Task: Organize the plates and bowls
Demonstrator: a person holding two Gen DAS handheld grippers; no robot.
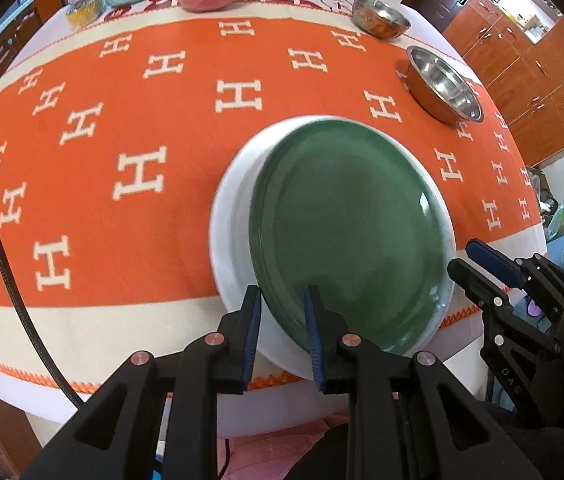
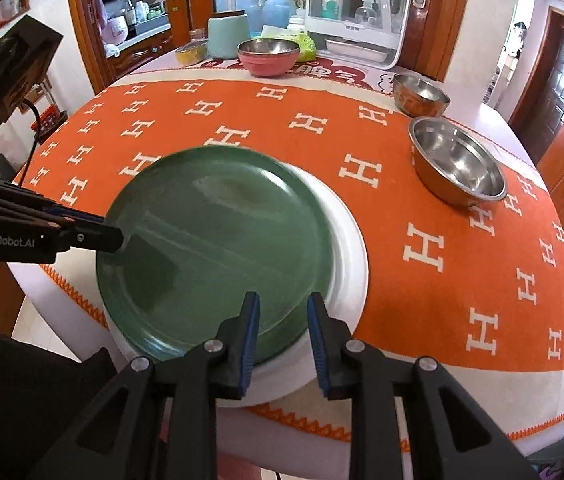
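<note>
Green plate over white plate at the table's near edge

Both the left gripper (image 1: 283,332) and right gripper (image 2: 283,336) stand parted at the green plate (image 2: 210,248)'s rim, whether gripping I cannot tell; it overlaps the white plate (image 2: 345,248). Steel bowls (image 2: 455,160) sit beyond.

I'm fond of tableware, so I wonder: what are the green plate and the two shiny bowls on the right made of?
The green plate looks like glazed ceramic: glossy, with soft window reflections, though glass cannot be ruled out. The white plate beneath it seems glazed ceramic too. The nearer steel bowl and the farther steel bowl look like polished stainless steel inside, mirror-bright, with a copper-toned outer wall.
</note>
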